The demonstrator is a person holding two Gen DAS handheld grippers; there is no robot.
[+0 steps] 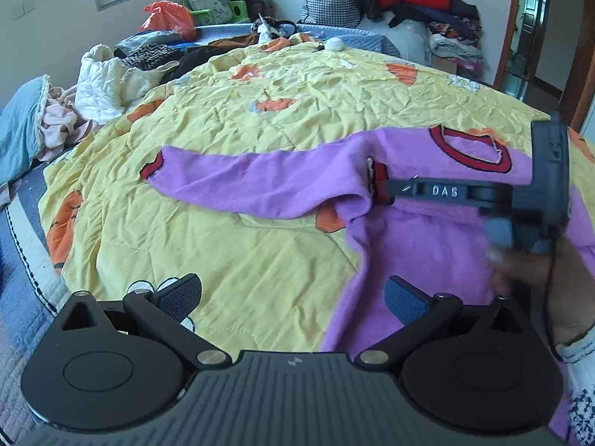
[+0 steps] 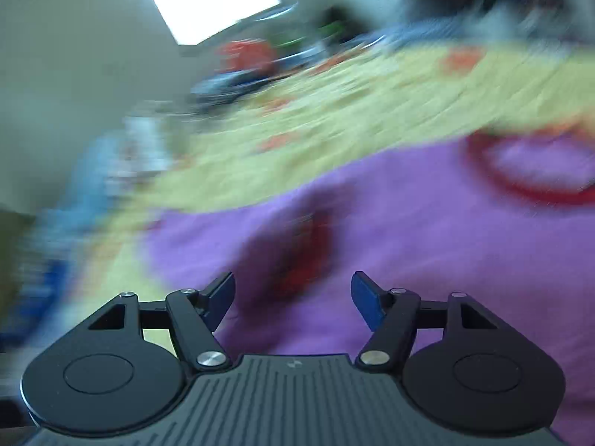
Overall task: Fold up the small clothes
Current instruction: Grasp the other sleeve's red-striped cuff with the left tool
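A small purple sweater [image 1: 427, 245] with red collar [image 1: 468, 152] and red cuffs lies on a yellow quilt [image 1: 260, 119]. One sleeve [image 1: 253, 182] stretches to the left. The other sleeve's red cuff [image 1: 377, 182] lies folded over the body, right at the tip of my right gripper [image 1: 386, 189], seen from the side. My left gripper [image 1: 293, 303] is open and empty above the sweater's lower left edge. The right wrist view is blurred by motion; there my right gripper [image 2: 293, 297] is open over the purple sweater [image 2: 427, 260], the red cuff [image 2: 305, 260] just ahead of it.
The quilt covers a bed. Piled clothes [image 1: 85, 96] and a blue pillow [image 1: 18, 130] lie at the left. An orange bag [image 1: 169, 18] and cushions sit at the far end. Stacked clothes and bags [image 1: 409, 3] fill the far right beside a doorway [image 1: 535, 29].
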